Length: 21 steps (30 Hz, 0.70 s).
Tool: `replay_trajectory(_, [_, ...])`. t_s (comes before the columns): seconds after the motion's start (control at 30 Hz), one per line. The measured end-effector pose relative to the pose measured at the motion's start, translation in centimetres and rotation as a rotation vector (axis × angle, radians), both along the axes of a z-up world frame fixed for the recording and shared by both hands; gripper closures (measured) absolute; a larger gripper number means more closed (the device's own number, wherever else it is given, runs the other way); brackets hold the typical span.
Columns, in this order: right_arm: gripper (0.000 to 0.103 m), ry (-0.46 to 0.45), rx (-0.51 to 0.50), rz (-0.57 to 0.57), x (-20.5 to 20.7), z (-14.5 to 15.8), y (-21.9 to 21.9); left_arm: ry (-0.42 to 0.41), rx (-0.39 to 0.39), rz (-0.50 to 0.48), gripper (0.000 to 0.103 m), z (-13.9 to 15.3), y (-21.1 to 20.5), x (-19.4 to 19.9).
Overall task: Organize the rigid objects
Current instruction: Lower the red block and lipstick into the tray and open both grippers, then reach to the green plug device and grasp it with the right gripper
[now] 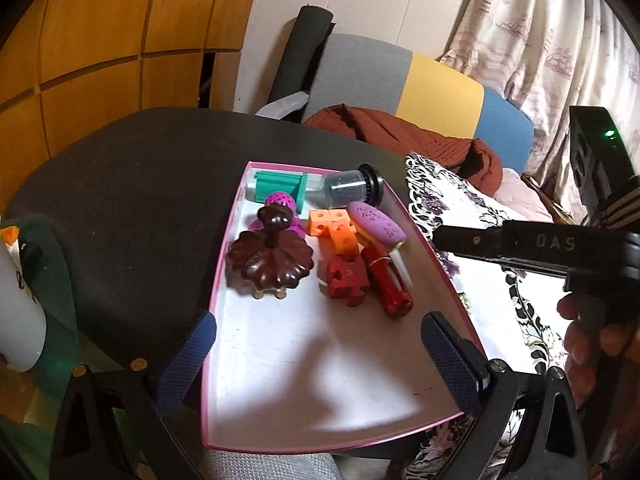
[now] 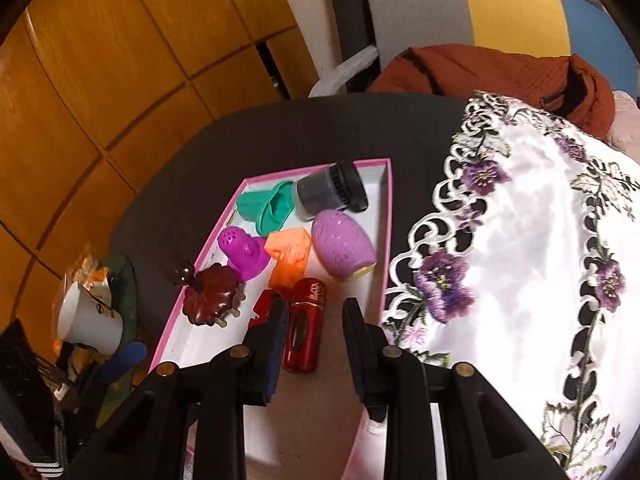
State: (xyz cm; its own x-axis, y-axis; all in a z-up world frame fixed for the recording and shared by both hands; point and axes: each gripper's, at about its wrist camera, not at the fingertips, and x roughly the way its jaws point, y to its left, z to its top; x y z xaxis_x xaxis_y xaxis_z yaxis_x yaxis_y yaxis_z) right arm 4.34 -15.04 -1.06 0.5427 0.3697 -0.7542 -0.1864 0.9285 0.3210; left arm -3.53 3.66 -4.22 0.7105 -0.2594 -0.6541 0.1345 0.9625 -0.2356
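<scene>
The pink-rimmed tray (image 1: 280, 364) looks like matt white card. On it, the dark brown lid-shaped ornament (image 1: 270, 260) is glossy and smooth, and the red cylinder (image 2: 303, 326) just right of it has a metallic sheen. The orange blocks (image 1: 334, 228) look like matt plastic. Right of the tray, the embroidered cloth (image 2: 516, 240) is shiny white fabric with cutwork edges. Both grippers' pads (image 1: 452, 356) are textured blue rubber.
</scene>
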Motion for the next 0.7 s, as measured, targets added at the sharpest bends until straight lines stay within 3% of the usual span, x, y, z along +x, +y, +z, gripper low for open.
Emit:
replay_trajectory(0.4, [0.073,-0.008,-0.060,-0.061,-2.1,1.0,-3.7,-0.002,-0.007,-0.078,0.000,0.2,-1.8,-0.6])
replay_trajectory(0.7, [0.073,0.038,-0.077,-0.208,-4.0,0.9,-10.3,-0.014,0.000,-0.176,0.000,1.1,-4.9,-1.0])
